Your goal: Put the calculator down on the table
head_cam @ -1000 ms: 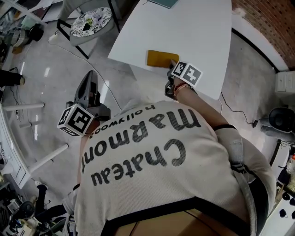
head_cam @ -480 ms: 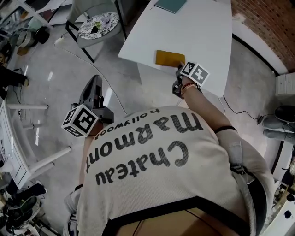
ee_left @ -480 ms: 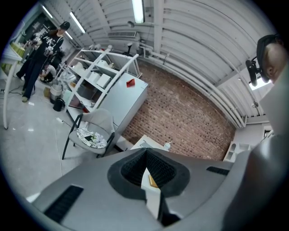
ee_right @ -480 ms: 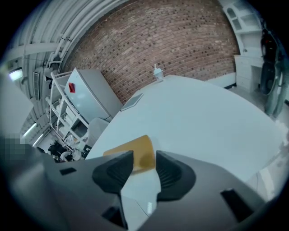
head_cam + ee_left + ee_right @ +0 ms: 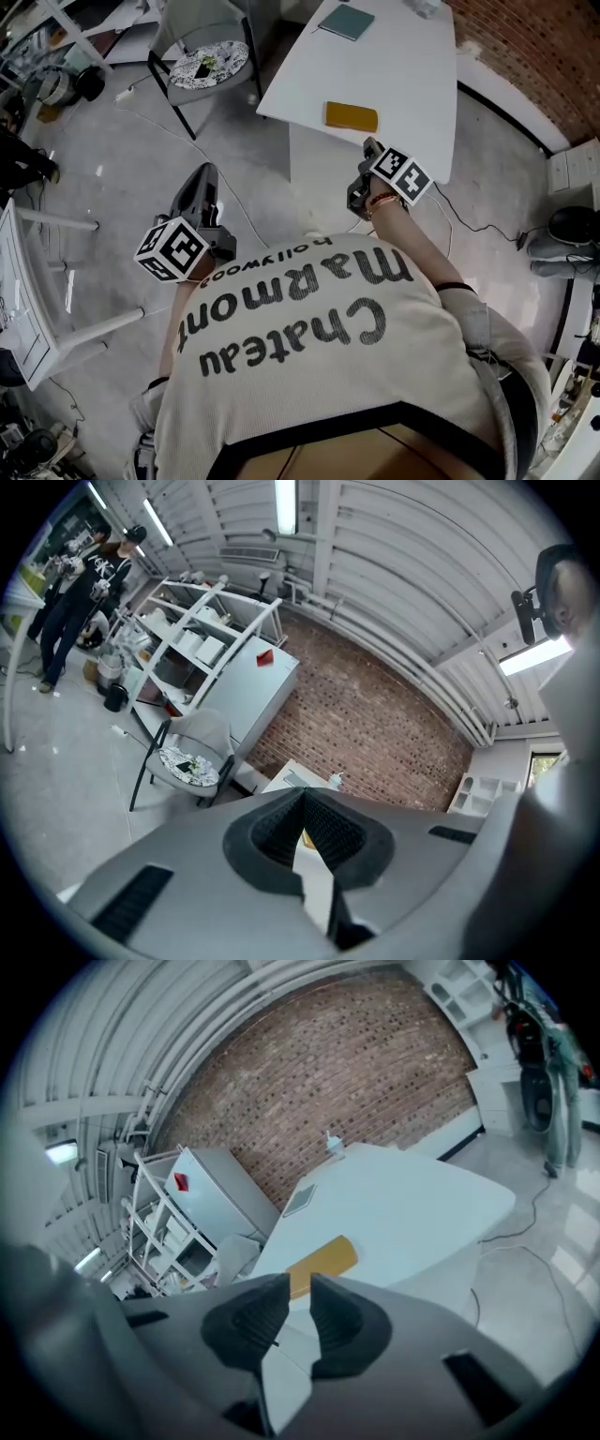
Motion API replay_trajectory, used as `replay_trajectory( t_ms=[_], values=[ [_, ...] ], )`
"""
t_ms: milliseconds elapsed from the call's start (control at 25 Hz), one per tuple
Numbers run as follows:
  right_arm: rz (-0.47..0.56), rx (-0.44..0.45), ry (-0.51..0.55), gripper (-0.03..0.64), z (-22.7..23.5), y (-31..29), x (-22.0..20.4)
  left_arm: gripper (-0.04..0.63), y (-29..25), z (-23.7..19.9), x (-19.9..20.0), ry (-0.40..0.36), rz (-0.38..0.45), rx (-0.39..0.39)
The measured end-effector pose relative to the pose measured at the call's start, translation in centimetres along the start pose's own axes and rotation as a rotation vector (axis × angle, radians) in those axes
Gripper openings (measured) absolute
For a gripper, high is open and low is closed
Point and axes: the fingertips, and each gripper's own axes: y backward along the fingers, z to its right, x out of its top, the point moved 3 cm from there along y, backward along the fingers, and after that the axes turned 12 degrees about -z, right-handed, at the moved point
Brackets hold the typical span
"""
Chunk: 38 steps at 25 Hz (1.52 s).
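Note:
The calculator (image 5: pixel 352 116) (image 5: pixel 323 1262), a flat orange-yellow slab, lies by itself near the front edge of the white table (image 5: pixel 403 66) (image 5: pixel 412 1204). My right gripper (image 5: pixel 368 148) (image 5: pixel 300 1283) hangs off that edge, short of the calculator and pointing at it. Its jaws are closing with a narrow gap and nothing between them. My left gripper (image 5: pixel 202 175) (image 5: pixel 302 794) is out over the floor to the left of the table, its tips meeting, holding nothing.
A teal notebook (image 5: pixel 347 21) (image 5: pixel 300 1199) and a small bottle (image 5: pixel 333 1143) sit on the table's far part. A chair with a patterned seat (image 5: pixel 211 66) (image 5: pixel 187 766) stands left of the table. Cables (image 5: pixel 469 225) trail on the floor. White shelving (image 5: pixel 206 639) and a person (image 5: pixel 84 583) are farther off.
The right gripper has drawn back from the calculator, off the table edge toward the body, leaving it flat on the table. The left gripper has drifted along with the body.

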Motion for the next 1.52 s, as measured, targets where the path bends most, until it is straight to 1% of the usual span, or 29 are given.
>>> replay_trajectory(
  t_ms=[40,160,240,360,480,640,760,960,1200,1520],
  values=[
    [0.014,0.030,-0.003,0.059,-0.9,1.0,-0.5,0.002,0.6,0.1,-0.3,-0.001,-0.005,-0.005],
    [0.037,0.129,0.006,0.033,-4.1,4.1,-2.2,0.002,2.3,0.3,-0.9,-0.010,-0.010,-0.025],
    [0.063,0.200,0.025,0.004,-6.1,6.1,-3.0,0.002,3.2,0.5,-1.4,-0.018,-0.015,-0.043],
    [0.096,0.295,0.068,0.003,-8.2,9.0,-4.4,0.002,4.6,1.2,-2.7,-0.038,-0.033,-0.064],
    [0.090,0.336,0.144,0.003,-9.7,11.6,-6.1,0.002,6.0,2.0,-3.9,-0.070,-0.050,-0.070],
    [0.134,0.340,0.261,0.003,-10.9,14.4,-8.0,0.002,7.6,2.2,-5.3,-0.120,-0.075,-0.066],
    [0.180,0.334,0.317,0.003,-10.8,15.9,-9.6,0.002,8.8,2.1,-7.0,-0.117,-0.104,-0.068],
    [0.175,0.261,0.386,0.003,-9.3,17.5,-12.0,0.002,10.2,2.9,-9.0,-0.128,-0.130,-0.082],
    [0.143,0.184,0.430,0.005,-7.0,19.2,-13.9,0.002,11.2,3.9,-10.8,-0.126,-0.161,-0.099],
    [0.129,0.141,0.395,0.003,-4.5,20.6,-15.7,0.002,12.3,4.8,-13.0,-0.117,-0.191,-0.120]
  ],
)
